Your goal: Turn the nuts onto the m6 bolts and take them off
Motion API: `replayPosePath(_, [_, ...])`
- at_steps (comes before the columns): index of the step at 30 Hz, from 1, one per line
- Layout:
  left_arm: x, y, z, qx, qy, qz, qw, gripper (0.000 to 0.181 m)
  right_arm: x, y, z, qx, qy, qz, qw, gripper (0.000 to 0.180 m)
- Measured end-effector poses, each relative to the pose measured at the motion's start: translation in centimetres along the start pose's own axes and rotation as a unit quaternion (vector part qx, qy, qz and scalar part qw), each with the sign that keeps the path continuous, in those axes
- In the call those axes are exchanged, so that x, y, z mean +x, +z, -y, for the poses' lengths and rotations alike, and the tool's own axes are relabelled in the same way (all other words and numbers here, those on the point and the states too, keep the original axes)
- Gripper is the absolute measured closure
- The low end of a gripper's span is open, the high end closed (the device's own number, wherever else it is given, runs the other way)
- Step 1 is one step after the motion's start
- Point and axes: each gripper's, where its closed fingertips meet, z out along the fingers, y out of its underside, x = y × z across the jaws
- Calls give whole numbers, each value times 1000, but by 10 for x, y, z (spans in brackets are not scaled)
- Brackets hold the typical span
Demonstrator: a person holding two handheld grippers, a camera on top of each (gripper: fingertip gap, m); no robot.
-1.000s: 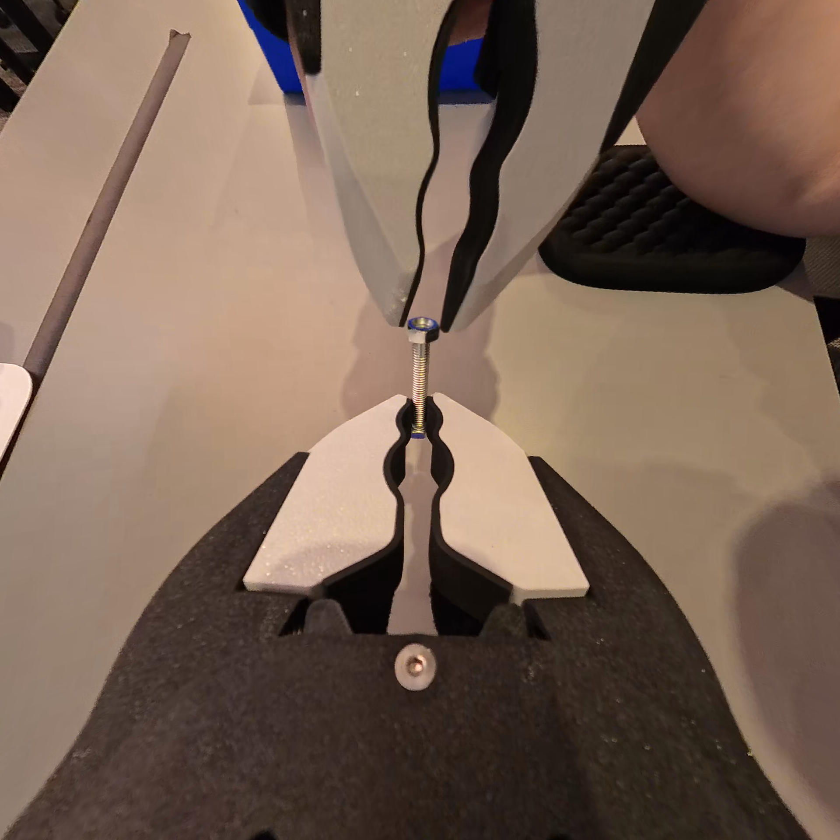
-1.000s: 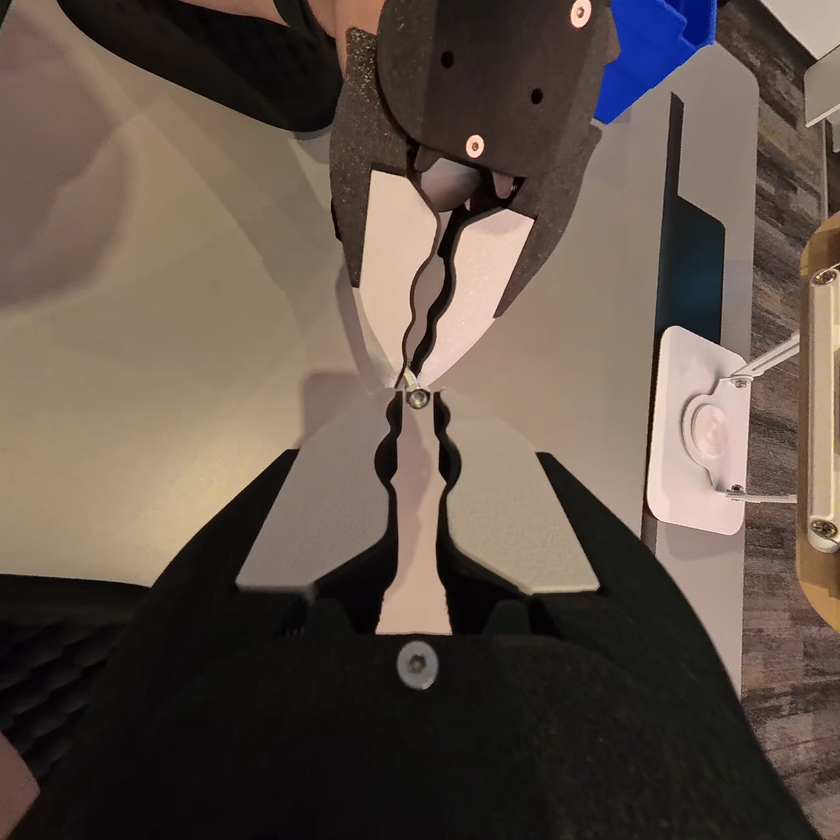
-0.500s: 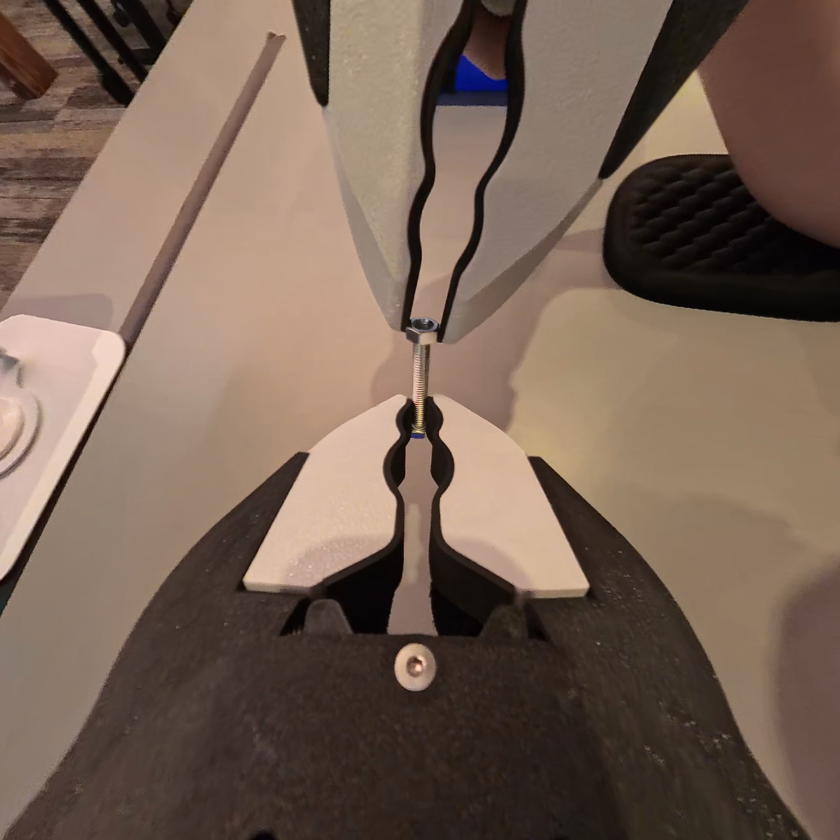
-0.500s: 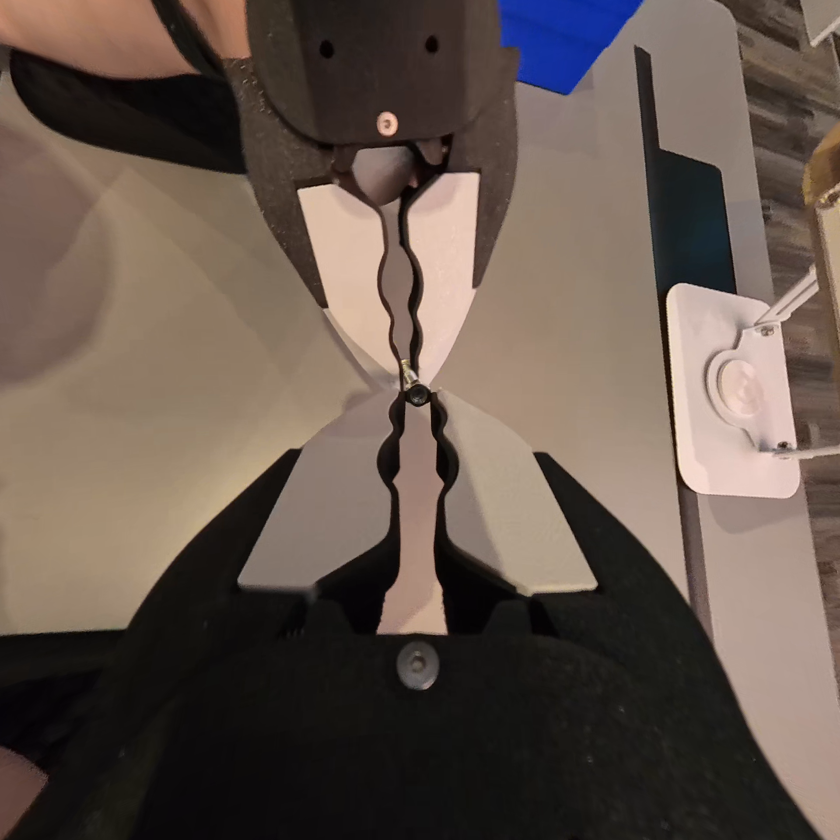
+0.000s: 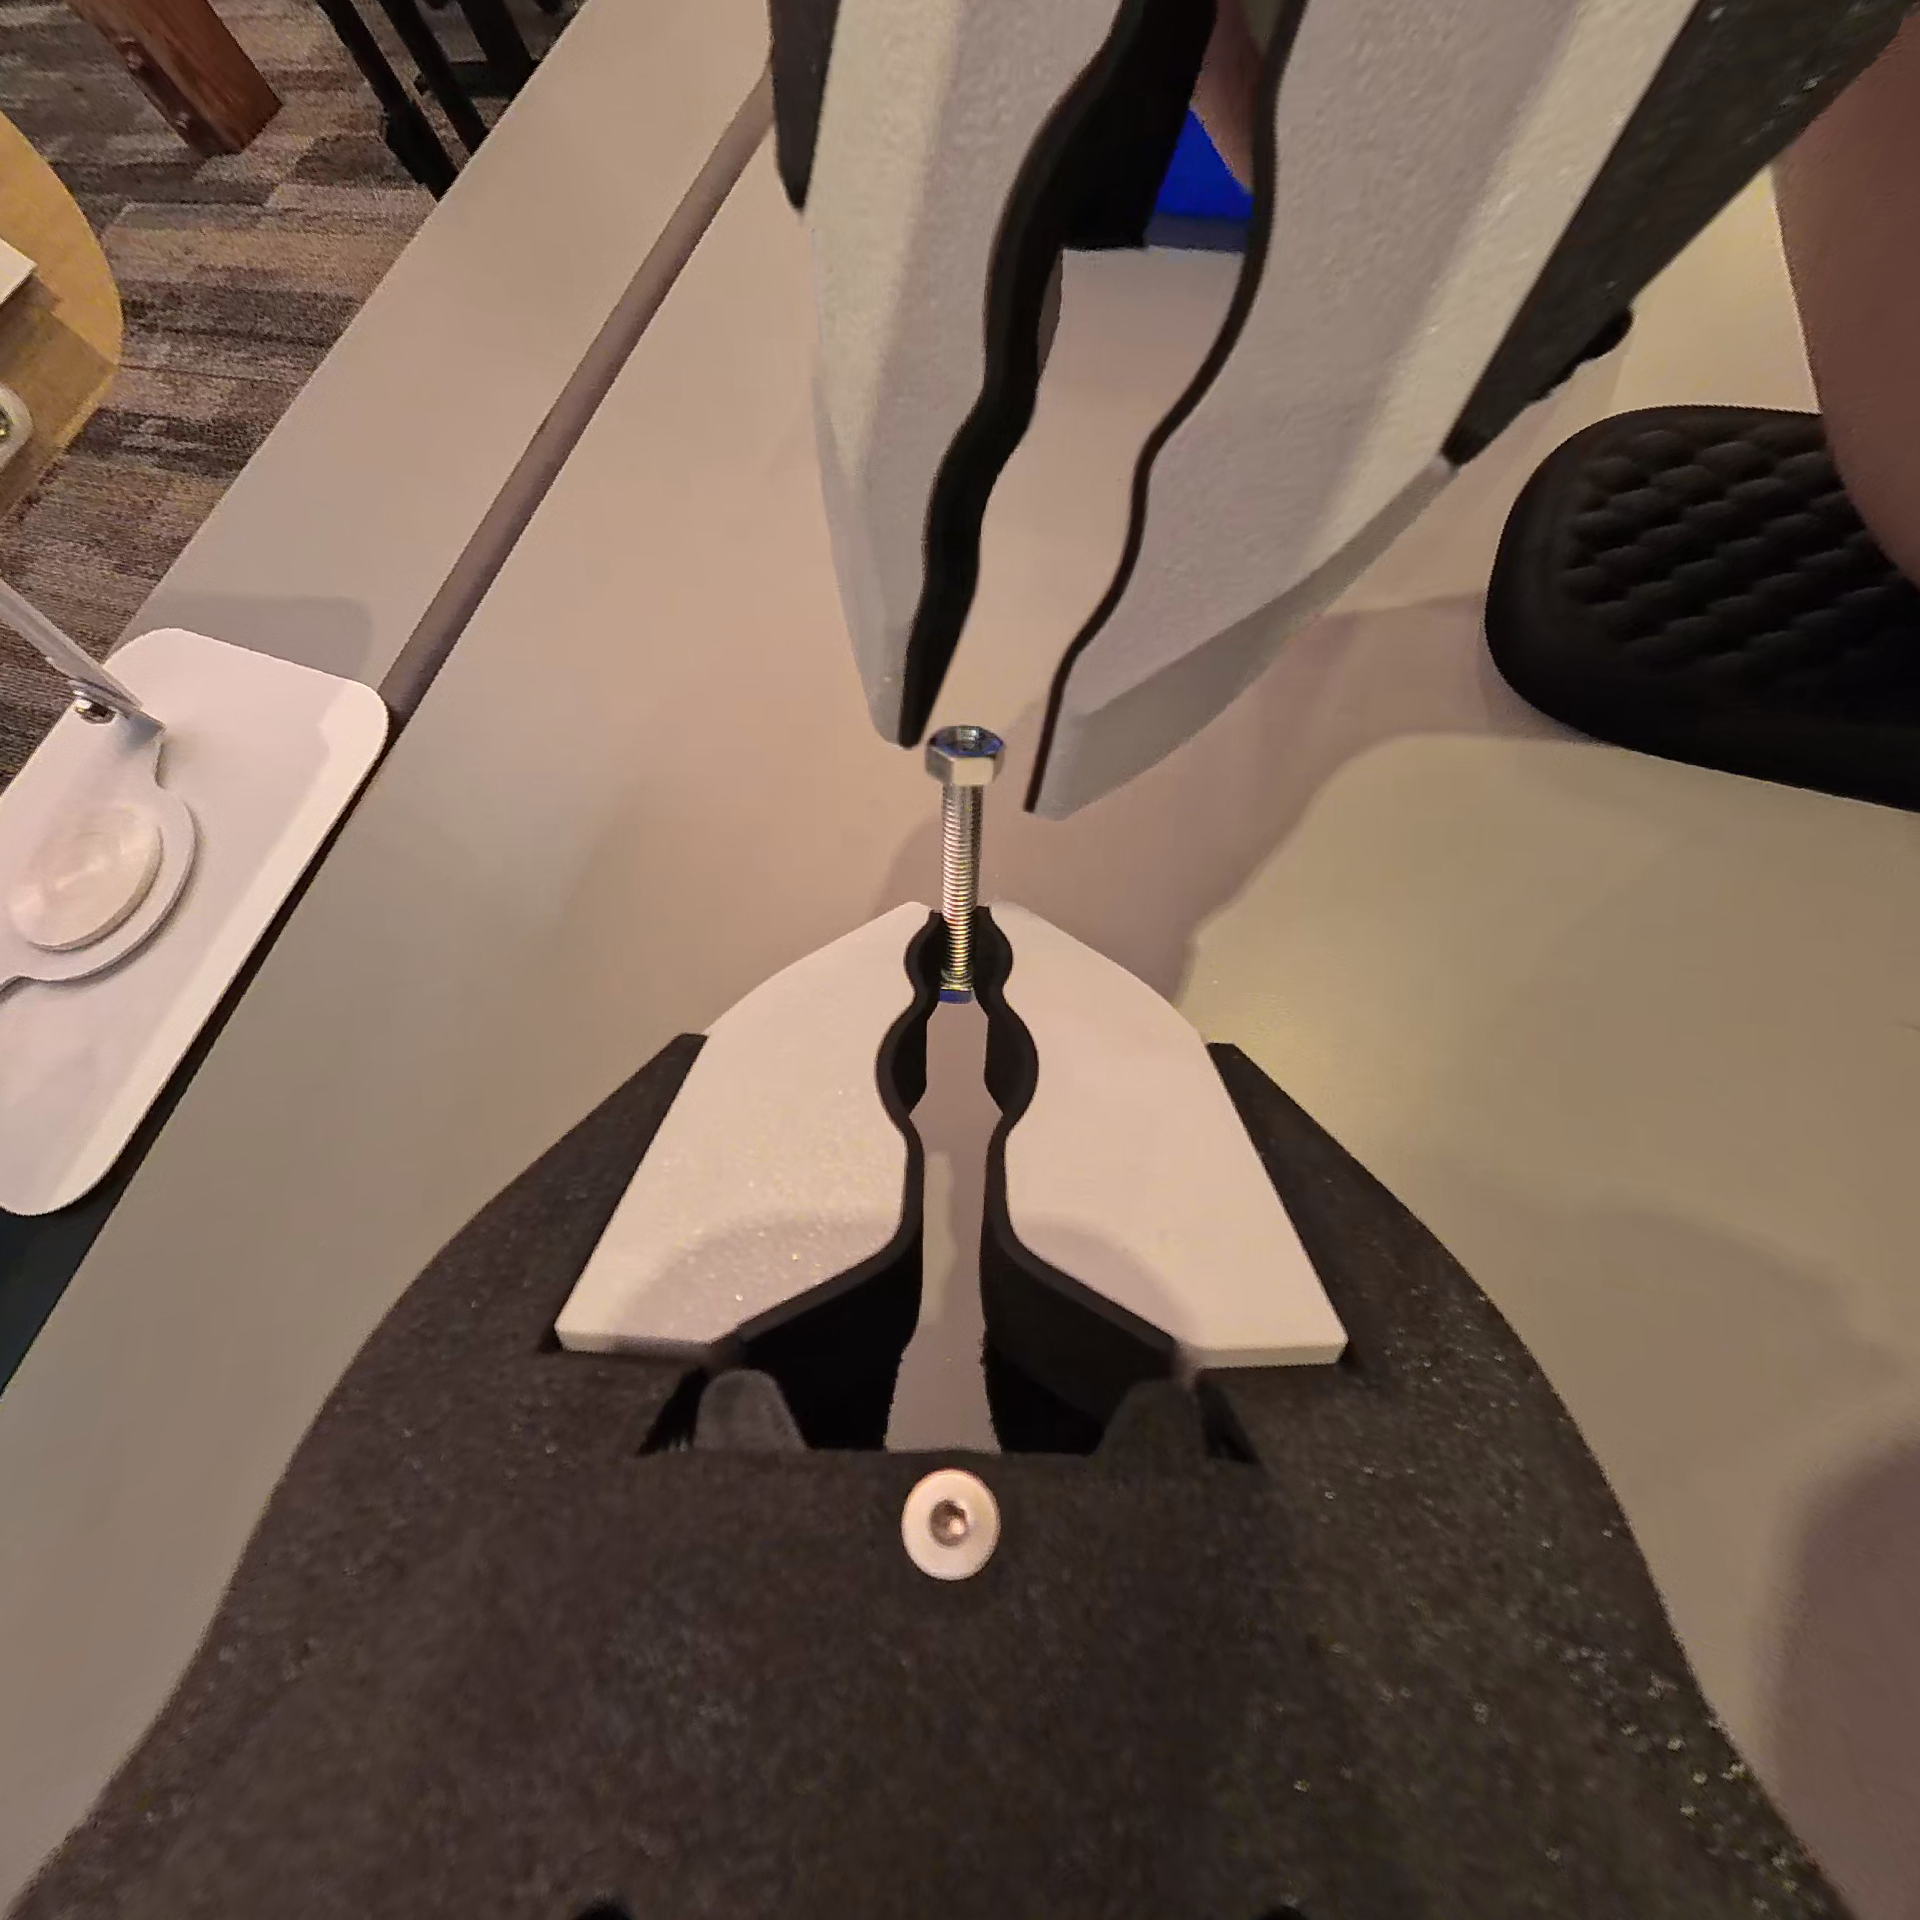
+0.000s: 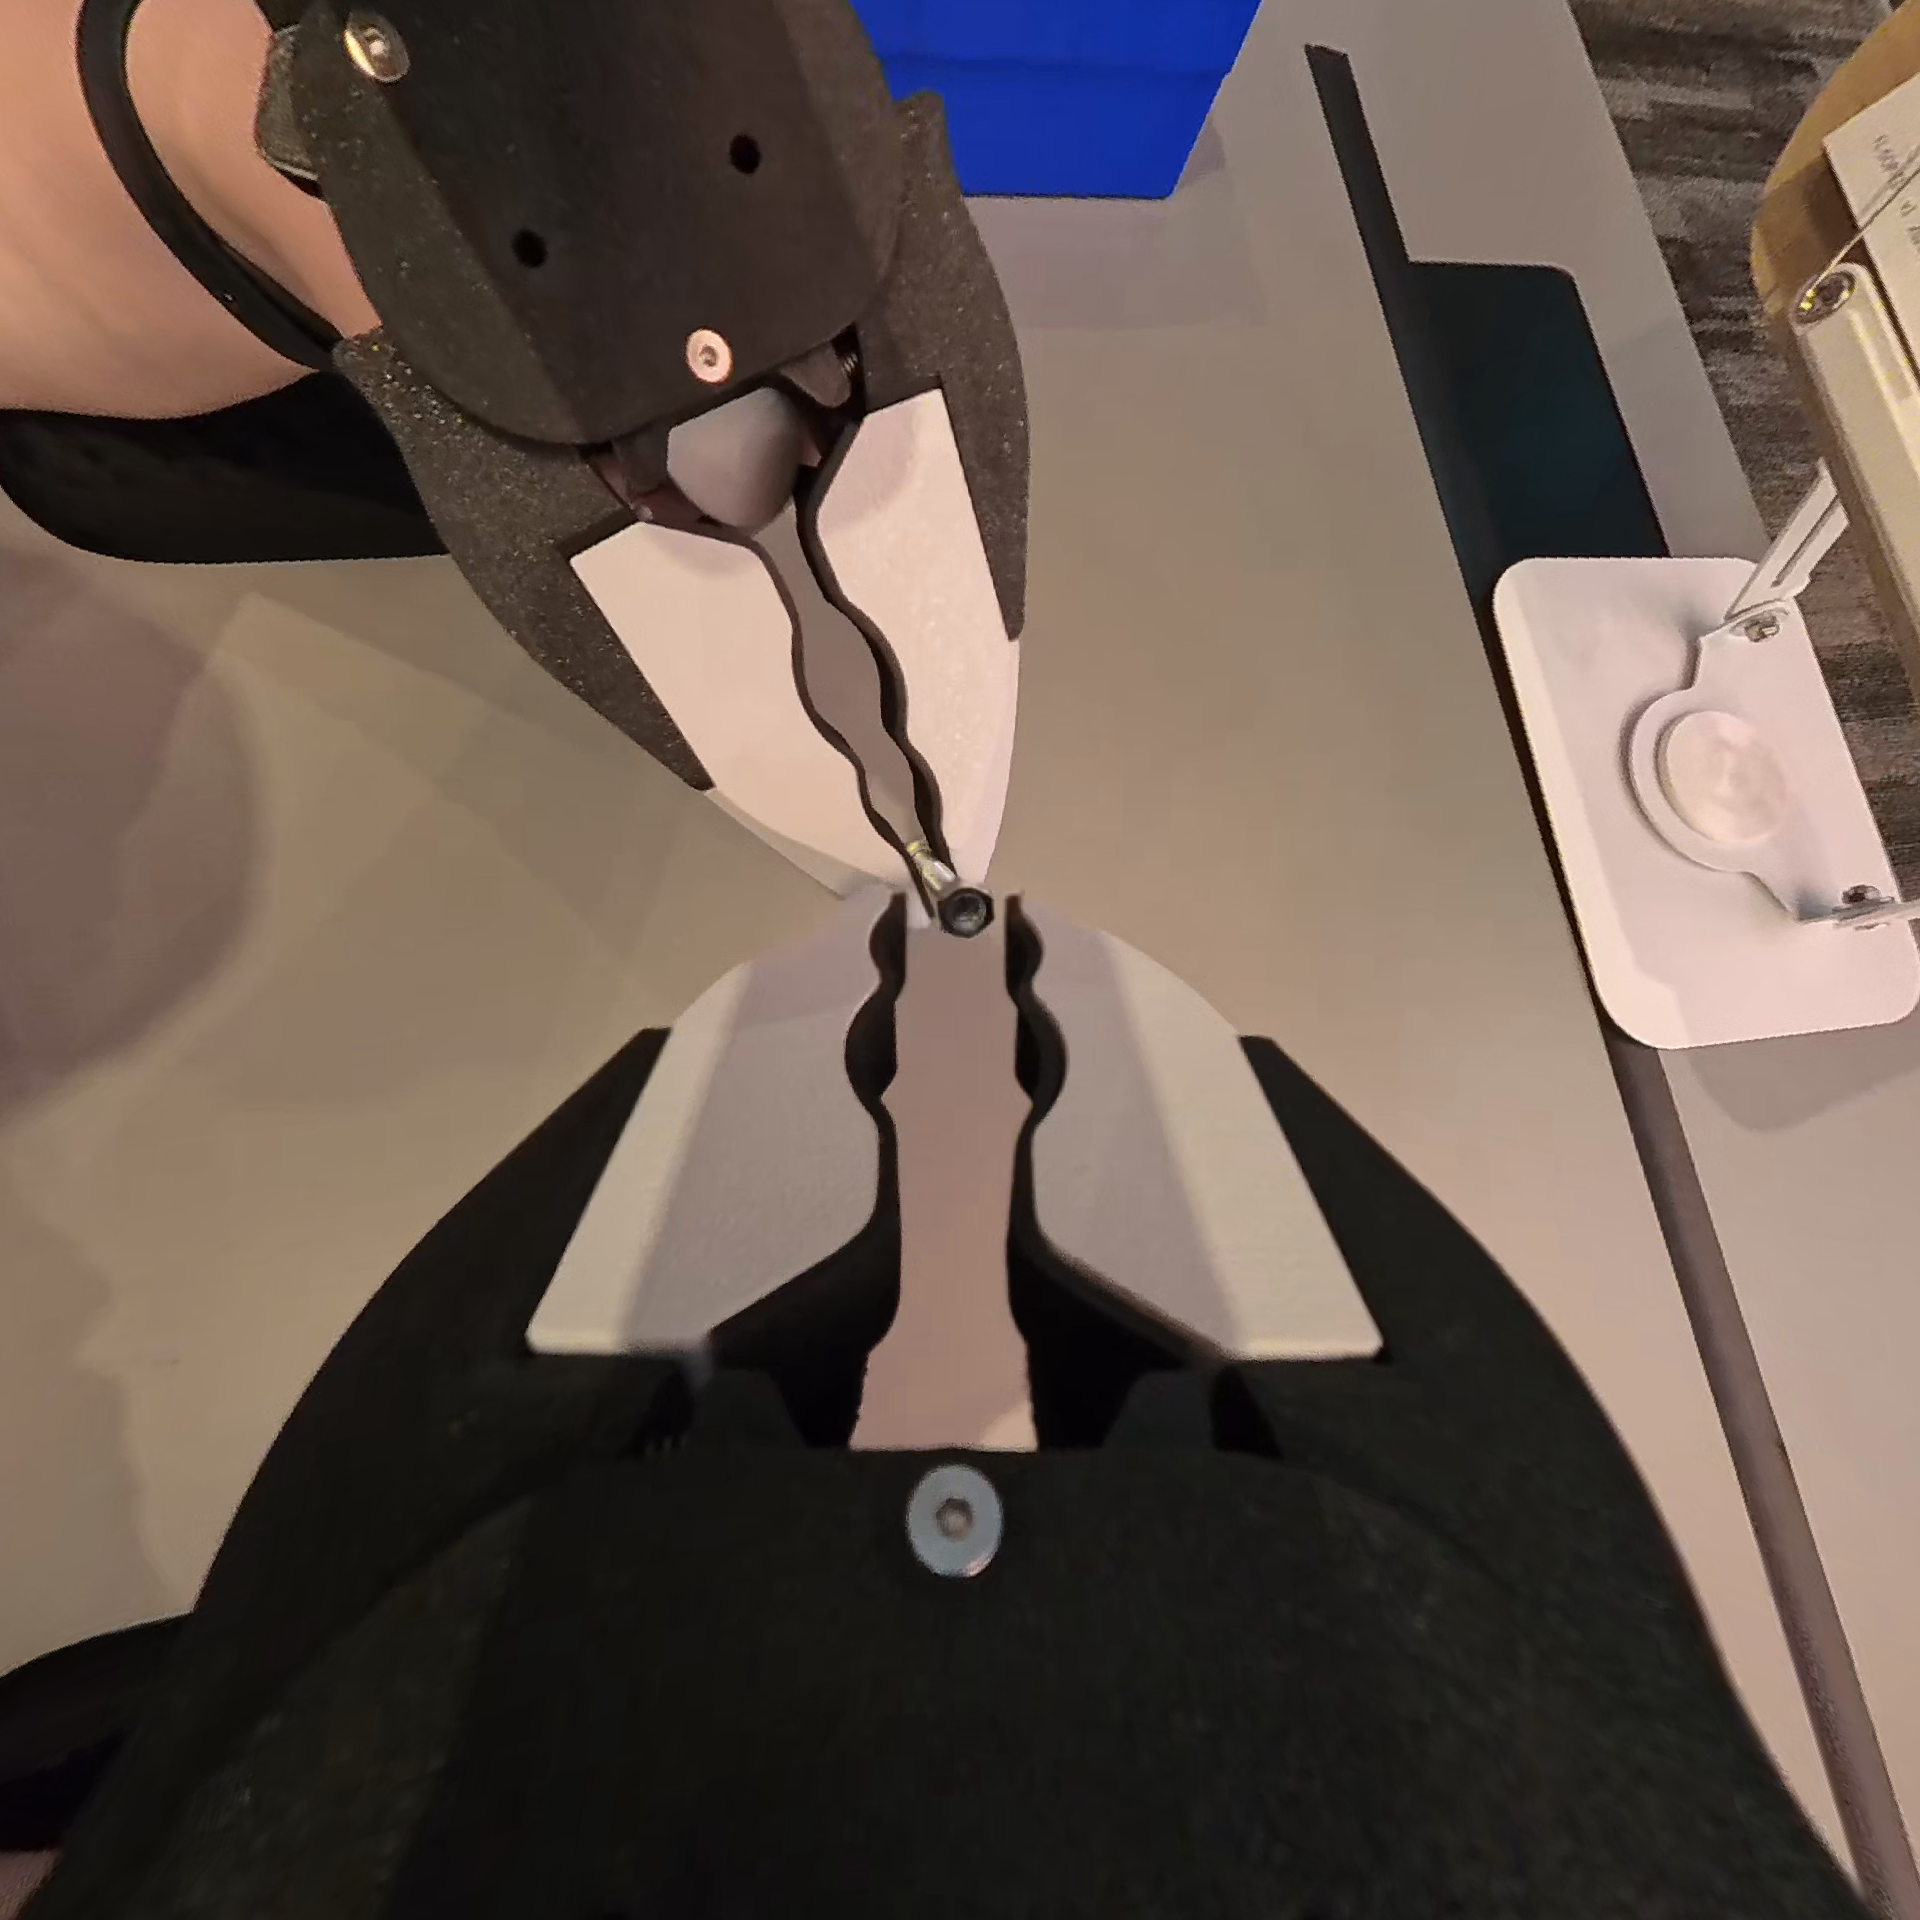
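While left hand-held gripper (image 5: 958, 920) pinches bolt (image 5: 956, 883), nut (image 5: 964, 756) sits between spread right hand-held gripper (image 5: 977, 769) tips.

A pale grey tabletop (image 5: 1558, 1091) fills most of both views under warm light, with soft shadows at the right of the left wrist view. In that view's upper left lie grey patterned carpet (image 5: 208, 208) and dark chair legs (image 5: 416, 73). A white lamp base (image 6: 1704, 790) sits at the right edge of the right wrist view, a blue bin (image 6: 1049, 94) at top centre.
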Motion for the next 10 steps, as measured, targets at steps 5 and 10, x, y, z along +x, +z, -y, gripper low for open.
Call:
replayPosePath(5, [8, 0, -3, -6, 13, -30, 999, 176, -2, -10, 1, 13, -61, -15, 998, 148])
replayPosePath(10, [22, 0, 0, 1, 22, -71, 997, 176, -22, -13, -4, 26, -162, 14, 986, 146])
